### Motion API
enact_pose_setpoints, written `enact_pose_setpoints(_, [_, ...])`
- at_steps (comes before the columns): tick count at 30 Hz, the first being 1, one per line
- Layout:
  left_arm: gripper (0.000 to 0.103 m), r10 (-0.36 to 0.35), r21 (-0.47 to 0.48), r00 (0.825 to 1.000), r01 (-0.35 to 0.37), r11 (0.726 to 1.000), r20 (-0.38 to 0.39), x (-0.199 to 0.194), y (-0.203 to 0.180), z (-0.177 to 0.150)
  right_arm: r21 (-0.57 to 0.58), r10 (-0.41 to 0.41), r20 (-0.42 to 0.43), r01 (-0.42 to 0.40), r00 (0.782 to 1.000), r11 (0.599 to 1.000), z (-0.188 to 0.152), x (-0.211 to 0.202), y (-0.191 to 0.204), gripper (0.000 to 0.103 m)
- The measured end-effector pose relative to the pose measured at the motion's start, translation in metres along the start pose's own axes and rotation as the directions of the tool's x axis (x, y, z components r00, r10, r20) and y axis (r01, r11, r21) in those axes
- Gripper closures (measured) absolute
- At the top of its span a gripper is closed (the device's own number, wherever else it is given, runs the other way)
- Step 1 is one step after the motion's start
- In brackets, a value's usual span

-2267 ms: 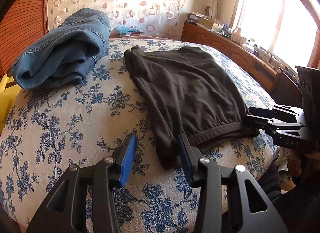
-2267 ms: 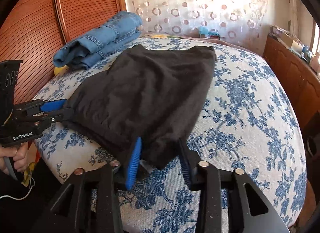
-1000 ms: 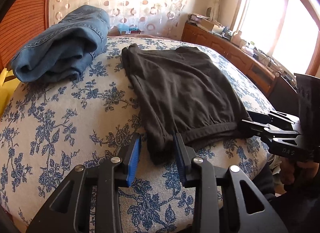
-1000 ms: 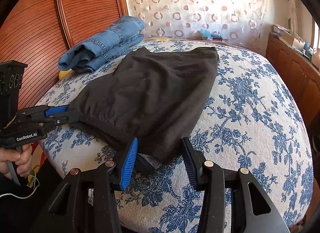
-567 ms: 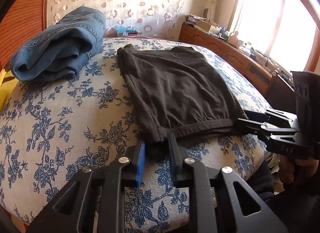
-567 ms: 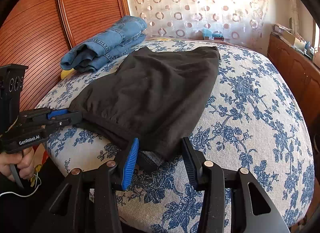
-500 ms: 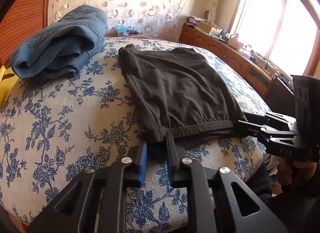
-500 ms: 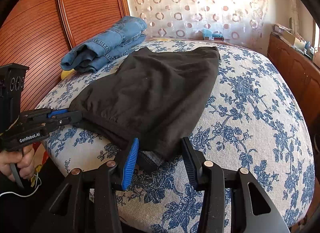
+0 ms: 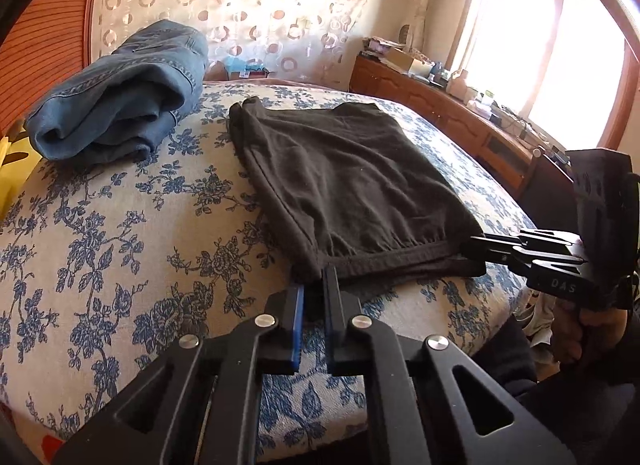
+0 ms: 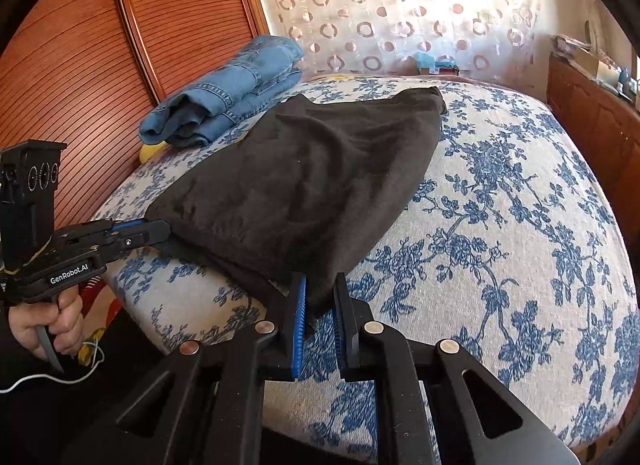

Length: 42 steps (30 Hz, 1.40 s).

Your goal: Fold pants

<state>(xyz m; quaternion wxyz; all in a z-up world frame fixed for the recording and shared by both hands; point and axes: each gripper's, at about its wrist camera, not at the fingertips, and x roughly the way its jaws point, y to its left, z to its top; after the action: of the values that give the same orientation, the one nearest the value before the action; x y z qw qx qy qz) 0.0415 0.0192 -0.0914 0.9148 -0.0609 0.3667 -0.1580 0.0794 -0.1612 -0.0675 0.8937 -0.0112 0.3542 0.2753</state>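
Black pants (image 9: 344,169) lie folded flat on a bed with a blue floral cover (image 9: 120,225), waistband at the near edge. My left gripper (image 9: 314,285) is shut on the near left corner of the waistband. My right gripper (image 10: 320,293) is shut on the near right corner of the pants (image 10: 304,185). The right gripper also shows at the right of the left wrist view (image 9: 480,243), and the left gripper at the left of the right wrist view (image 10: 160,231), each pinching its corner.
Folded blue jeans (image 9: 120,93) lie at the far left of the bed, also in the right wrist view (image 10: 232,85). A wooden slatted wardrobe (image 10: 80,65) stands on the left. A wooden dresser (image 9: 460,121) with clutter runs along the right under a window.
Both grippers have closed on the near corners of the waistband; the left shut first, the right shut in the last half second. The pants' near edge is pulled taut.
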Motion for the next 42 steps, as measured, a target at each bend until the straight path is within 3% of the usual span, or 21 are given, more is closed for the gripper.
enact_pose_setpoints(11, [0.094, 0.009, 0.021, 1.000, -0.009, 1.000, 0.011, -0.004, -0.003, 0.004, -0.028, -0.002, 0.027, 0.003, 1.000, 1.000, 0.002, -0.012, 0.005, 0.091])
enact_pose_setpoints(25, [0.094, 0.012, 0.045, 0.997, -0.015, 0.999, 0.071, -0.005, -0.008, 0.037, -0.035, -0.015, 0.115, 0.019, 0.993, 0.999, 0.030, -0.026, 0.001, 0.092])
enact_pose_setpoints(42, [0.094, 0.033, 0.042, 0.997, -0.036, 0.998, 0.071, 0.020, 0.003, 0.061, -0.090, -0.053, 0.145, 0.067, 0.988, 0.994, 0.049, -0.006, -0.003, 0.092])
